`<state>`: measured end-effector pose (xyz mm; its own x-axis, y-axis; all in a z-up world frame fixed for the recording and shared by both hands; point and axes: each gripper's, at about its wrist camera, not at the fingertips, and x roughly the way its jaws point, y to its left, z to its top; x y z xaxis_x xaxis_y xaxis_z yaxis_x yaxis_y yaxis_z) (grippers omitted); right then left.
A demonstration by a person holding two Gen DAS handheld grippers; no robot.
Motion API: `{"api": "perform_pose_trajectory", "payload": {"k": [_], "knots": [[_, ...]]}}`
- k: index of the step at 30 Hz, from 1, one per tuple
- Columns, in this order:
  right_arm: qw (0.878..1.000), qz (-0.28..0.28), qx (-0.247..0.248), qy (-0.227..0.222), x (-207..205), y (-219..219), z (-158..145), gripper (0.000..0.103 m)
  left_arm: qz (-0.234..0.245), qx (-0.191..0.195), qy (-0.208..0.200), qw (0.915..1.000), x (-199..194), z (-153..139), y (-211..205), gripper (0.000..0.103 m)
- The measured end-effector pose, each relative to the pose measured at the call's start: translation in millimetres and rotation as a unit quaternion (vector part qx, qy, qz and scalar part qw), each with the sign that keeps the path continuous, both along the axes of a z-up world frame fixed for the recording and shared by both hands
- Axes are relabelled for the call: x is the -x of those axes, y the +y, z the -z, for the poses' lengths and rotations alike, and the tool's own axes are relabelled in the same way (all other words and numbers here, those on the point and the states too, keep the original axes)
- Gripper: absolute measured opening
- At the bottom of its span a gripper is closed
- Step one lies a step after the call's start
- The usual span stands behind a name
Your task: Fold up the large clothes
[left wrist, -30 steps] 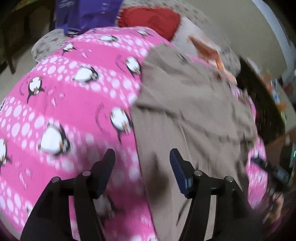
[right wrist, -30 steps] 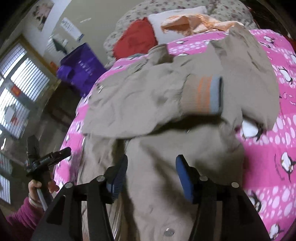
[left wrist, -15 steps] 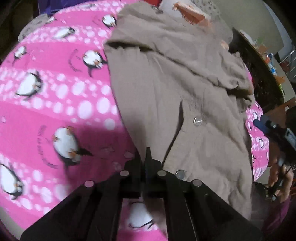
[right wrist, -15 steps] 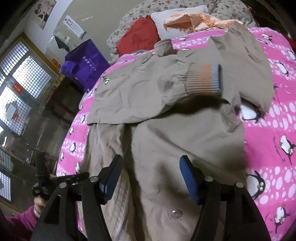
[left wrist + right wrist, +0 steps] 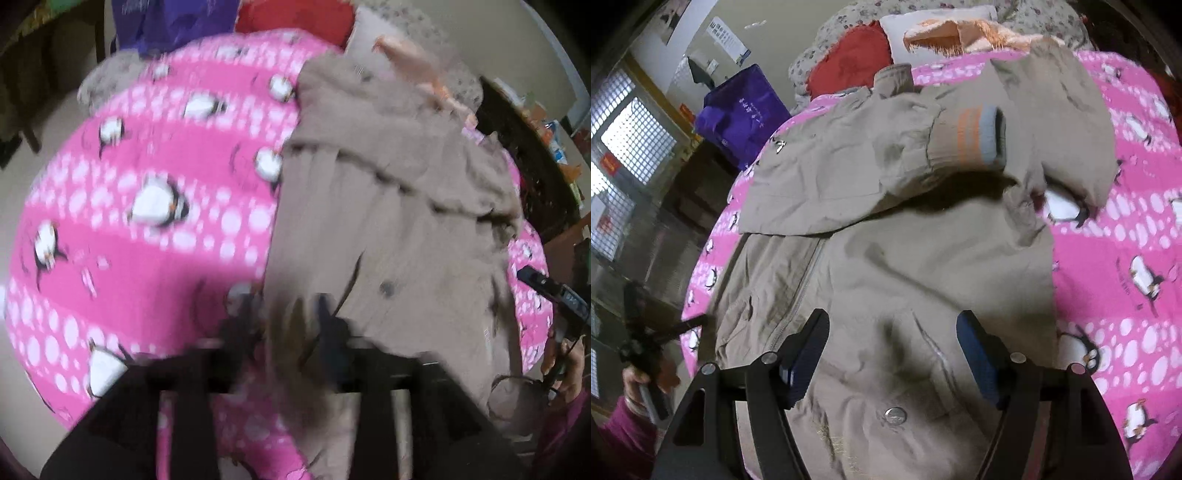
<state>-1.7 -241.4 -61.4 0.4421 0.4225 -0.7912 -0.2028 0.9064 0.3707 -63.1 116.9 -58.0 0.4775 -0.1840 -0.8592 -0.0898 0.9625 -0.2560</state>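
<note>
Tan jacket (image 5: 894, 266) lies spread on the bed's pink penguin blanket (image 5: 1126, 258), directly ahead of the right hand-held gripper (image 5: 892, 354), whose jaws stand wide and empty above the lower front. One sleeve, striped cuff (image 5: 971, 136), is already folded across the chest; judged early to midway, body folds remaining. Left hand-held gripper (image 5: 286, 325) sits at the jacket's hem edge; view blurred, jaws apparently partly apart, grip on cloth cannot be told.
</note>
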Motion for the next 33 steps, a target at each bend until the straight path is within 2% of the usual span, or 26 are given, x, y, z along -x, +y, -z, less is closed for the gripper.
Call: {"api": "perform_pose_trajectory", "payload": {"k": [1, 5, 8, 10, 12, 14, 17, 20, 22, 24, 26, 28, 33], "knots": [[1.0, 0.003, 0.0, -0.005, -1.0, -1.3, -3.8, 0.073, -0.002, 0.001, -0.014, 0.9999, -1.9, -6.1, -1.9, 0.056], [0.999, 0.021, -0.015, -0.033, -19.0, -6.0, -23.2, 0.073, 0.004, -0.015, -0.043, 0.999, -31.3, -25.0, -18.7, 0.057], [0.997, 0.022, 0.004, -0.073, -38.5, 7.2, -39.8, 0.066, -0.004, -0.026, -0.06, 0.9978, -61.9, -30.3, -34.3, 0.057], [0.996, 0.021, 0.014, -0.089, -51.2, 17.4, -44.4, 0.061, -0.006, -0.015, -0.065, 0.9977, -77.3, -32.1, -36.6, 0.061], [0.996, 0.023, 0.014, -0.087, -68.7, 23.8, -41.7, 0.059, -0.01, -0.015, -0.075, 0.997, -103.4, -28.3, -45.5, 0.068], [0.996, 0.036, 0.029, -0.081, -82.7, 26.0, -34.9, 0.056, -0.012, -0.025, -0.081, 0.9963, -127.4, -23.2, -55.3, 0.068], [0.995, 0.066, 0.055, -0.054, -105.5, 18.5, -11.3, 0.055, -0.011, -0.05, -0.048, 0.9975, -159.9, 0.5, -65.0, 0.068], [0.997, 0.076, 0.029, -0.009, -120.9, 0.6, 16.3, 0.055, -0.004, -0.068, 0.008, 0.9976, -179.5, 30.8, -70.4, 0.068], [0.998, 0.069, -0.011, 0.005, -122.4, -11.2, 16.1, 0.057, 0.001, -0.067, 0.014, 0.9976, -180.8, 33.6, -72.1, 0.068], [0.997, 0.059, -0.055, -0.007, -115.8, -24.4, -0.9, 0.058, 0.006, -0.068, 0.001, 0.9977, -177.2, 28.9, -71.8, 0.068], [0.994, 0.056, -0.09, -0.026, -111.7, -43.0, -22.1, 0.063, 0.009, -0.064, -0.003, 0.9979, -173.6, 24.6, -67.6, 0.068], [0.992, 0.075, -0.093, -0.045, -115.4, -64.6, -40.5, 0.07, 0.002, -0.053, -0.01, 0.9985, -170.4, 20.8, -62.3, 0.068], [0.987, 0.145, -0.044, -0.057, -165.8, -104.1, -55.6, 0.07, -0.038, -0.001, -0.007, 0.9993, -156.3, 16.2, -42.5, 0.069]]}}
